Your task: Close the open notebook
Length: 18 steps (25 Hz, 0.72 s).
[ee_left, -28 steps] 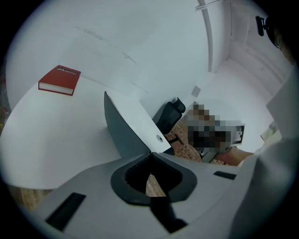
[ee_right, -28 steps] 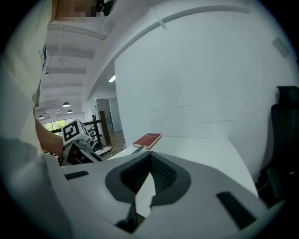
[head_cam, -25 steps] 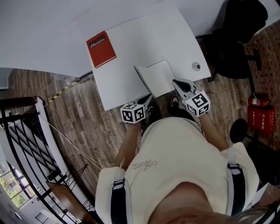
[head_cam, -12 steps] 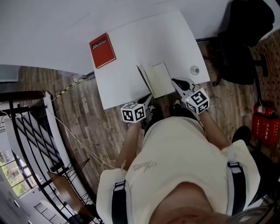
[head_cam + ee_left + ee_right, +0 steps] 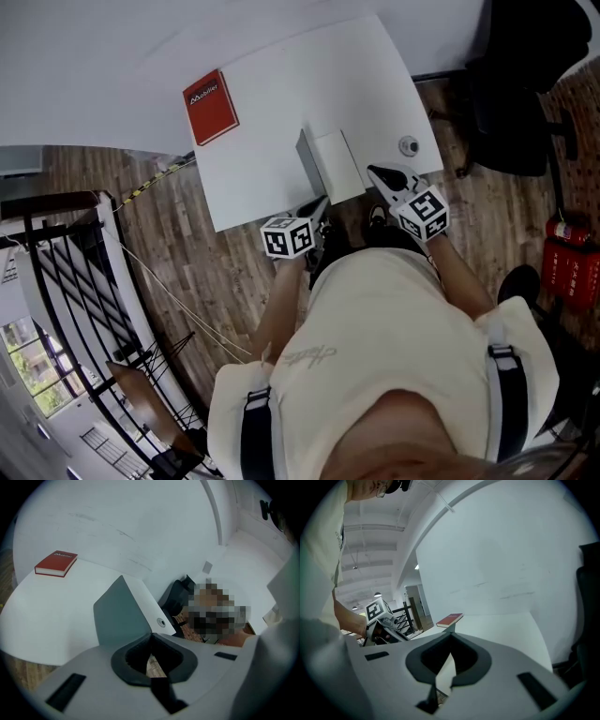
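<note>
Slippage is the likeliest trouble. The notebook (image 5: 339,167) lies on the white table (image 5: 281,84), well apart from the red book (image 5: 210,106), nearer the person and right at the table's near edge. Its cover (image 5: 123,613) on the red-book side stands almost upright. Pushed short of vertical, that cover would probably drop back open toward the red book, and a sideways shove could skid the light notebook off the edge.

The left gripper (image 5: 151,641) has its jaws drawn together, with the cover's lower corner at their tips; whether it is pinched or only propped is unclear. The right gripper (image 5: 450,641) also has narrow jaws, with nothing plainly between them.

The notebook's long axis runs from the person's edge away across the table, with the spine along it. The cover's grey outer face is turned toward the red book.
</note>
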Available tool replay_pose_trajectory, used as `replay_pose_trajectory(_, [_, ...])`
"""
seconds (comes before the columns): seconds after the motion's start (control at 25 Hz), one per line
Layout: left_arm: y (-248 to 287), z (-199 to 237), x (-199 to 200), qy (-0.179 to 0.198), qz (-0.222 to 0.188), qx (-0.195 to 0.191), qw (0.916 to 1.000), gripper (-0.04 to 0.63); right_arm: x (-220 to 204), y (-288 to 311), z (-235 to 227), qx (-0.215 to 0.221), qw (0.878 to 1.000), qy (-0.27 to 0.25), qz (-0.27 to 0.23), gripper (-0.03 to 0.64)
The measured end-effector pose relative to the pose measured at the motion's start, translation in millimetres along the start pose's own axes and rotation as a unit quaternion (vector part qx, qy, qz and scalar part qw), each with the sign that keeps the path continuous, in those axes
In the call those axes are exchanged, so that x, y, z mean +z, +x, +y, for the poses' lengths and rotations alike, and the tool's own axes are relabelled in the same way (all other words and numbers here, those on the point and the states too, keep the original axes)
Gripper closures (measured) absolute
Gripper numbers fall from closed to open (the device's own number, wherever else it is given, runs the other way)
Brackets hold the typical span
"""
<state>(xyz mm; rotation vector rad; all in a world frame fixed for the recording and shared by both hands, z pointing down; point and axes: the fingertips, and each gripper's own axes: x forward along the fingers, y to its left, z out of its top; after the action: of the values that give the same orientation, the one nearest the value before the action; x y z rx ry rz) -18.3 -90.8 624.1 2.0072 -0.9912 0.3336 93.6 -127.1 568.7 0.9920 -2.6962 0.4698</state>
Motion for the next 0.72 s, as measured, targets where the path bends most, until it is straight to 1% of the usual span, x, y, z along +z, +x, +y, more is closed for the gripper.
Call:
replay_pose_trajectory(0.16, [14.9,-5.4,-2.1,-0.001,0.011,0.0,0.9999,0.569,-4.0,-6.8,-6.7,-0.001,1.0,0.0,0.006,0.609])
replay_pose_trajectory(0.32, [31.8,-9.0,-3.2,0.006,0.023,-0.002,0.9997,0.569,-5.4,-10.6,-15.4,-0.003,1.0,0.002,0.007,0.609])
replay_pose_trajectory(0.4, [40.4,-10.8,-7.0,0.008,0.031,0.0,0.9995,0.569,-7.2,-13.6,-19.2,-0.005,1.0,-0.002,0.01,0.609])
replay_pose_trajectory(0.52, [55.5,-12.8,-13.7,0.008,0.042,0.002,0.9991,0.568,-10.5,-17.3,-25.5,-0.007,1.0,0.005,0.013,0.609])
replay_pose_trajectory(0.72, [81.9,-19.9,-19.4,0.026,0.059,-0.002,0.9979,0.566,-14.0,-19.5,-32.9,-0.003,1.0,0.002,0.015,0.609])
